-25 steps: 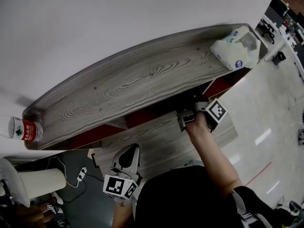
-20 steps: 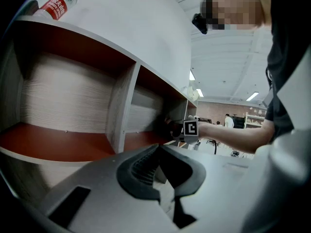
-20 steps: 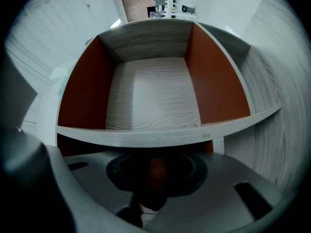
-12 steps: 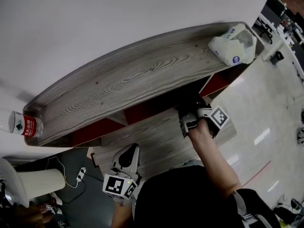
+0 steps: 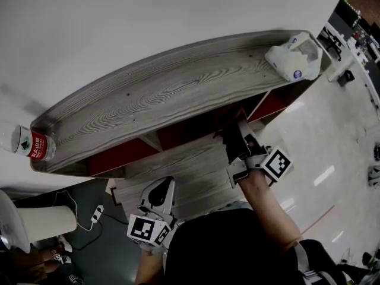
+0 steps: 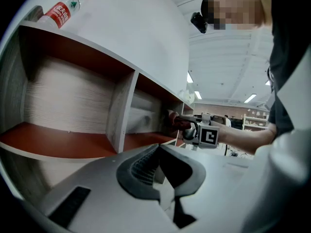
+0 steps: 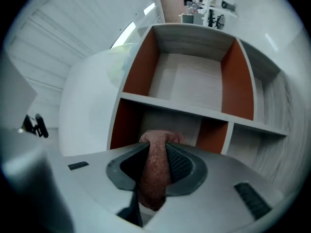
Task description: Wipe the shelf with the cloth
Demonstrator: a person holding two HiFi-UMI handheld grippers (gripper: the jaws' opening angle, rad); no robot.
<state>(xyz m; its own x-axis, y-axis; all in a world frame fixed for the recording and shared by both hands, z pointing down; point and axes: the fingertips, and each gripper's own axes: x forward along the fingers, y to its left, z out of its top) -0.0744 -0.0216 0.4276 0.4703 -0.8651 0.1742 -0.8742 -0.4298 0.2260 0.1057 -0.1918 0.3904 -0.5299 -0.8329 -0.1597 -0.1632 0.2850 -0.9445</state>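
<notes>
The right claw squeezes the red-brown cloth tight, just in front of the shelf. The left claw is closed on nothing, away from the shelf.

The shelf top is free mid-frame; only a bottle at left and a white pack at upper right obstruct.

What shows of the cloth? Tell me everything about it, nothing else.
The cloth is reddish-brown with a nubbly, towel-like surface. It is bunched into a narrow fold and pinched between the jaws of the right hand-held gripper. Its rounded end pokes out past the fingertips toward the shelf. In the left gripper view it sits at the mouth of a lower compartment; whether it touches the wood cannot be told.
</notes>
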